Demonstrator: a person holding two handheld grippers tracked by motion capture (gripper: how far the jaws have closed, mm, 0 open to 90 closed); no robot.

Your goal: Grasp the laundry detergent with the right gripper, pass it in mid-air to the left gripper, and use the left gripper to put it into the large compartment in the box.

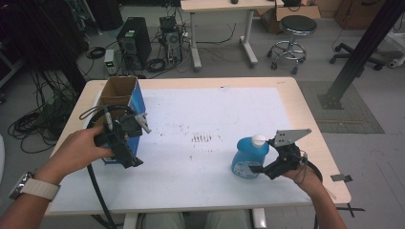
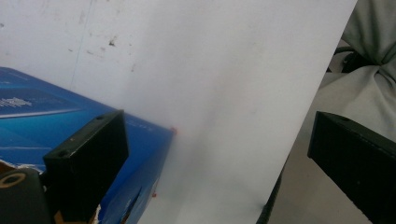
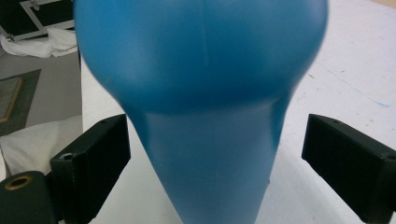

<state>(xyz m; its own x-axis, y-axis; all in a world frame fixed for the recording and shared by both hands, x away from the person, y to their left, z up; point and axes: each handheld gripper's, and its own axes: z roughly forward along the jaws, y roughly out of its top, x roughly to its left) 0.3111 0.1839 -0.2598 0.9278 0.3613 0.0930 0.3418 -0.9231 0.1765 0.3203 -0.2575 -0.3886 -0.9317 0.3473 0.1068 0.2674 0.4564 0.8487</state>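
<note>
A blue bottle (image 1: 248, 156) with a white cap stands upright at the front right of the white table (image 1: 205, 105). My right gripper (image 1: 261, 169) is at its right side, open. In the right gripper view the bottle (image 3: 205, 116) sits between the jaws of that gripper (image 3: 215, 140), with a gap on each side. An open blue cardboard box (image 1: 136, 100) stands at the left. My left gripper (image 1: 130, 158) hangs open over its near end. In the left gripper view that gripper (image 2: 219, 140) spans the box's corner (image 2: 130, 140) and bare table.
The table's front edge (image 2: 299, 135) and the person's grey clothing (image 2: 369, 88) lie close below the left gripper. Behind the table, on the floor, are computer towers (image 1: 134, 40), cables, a desk and a stool (image 1: 296, 28). A black post (image 1: 363, 47) rises at the right.
</note>
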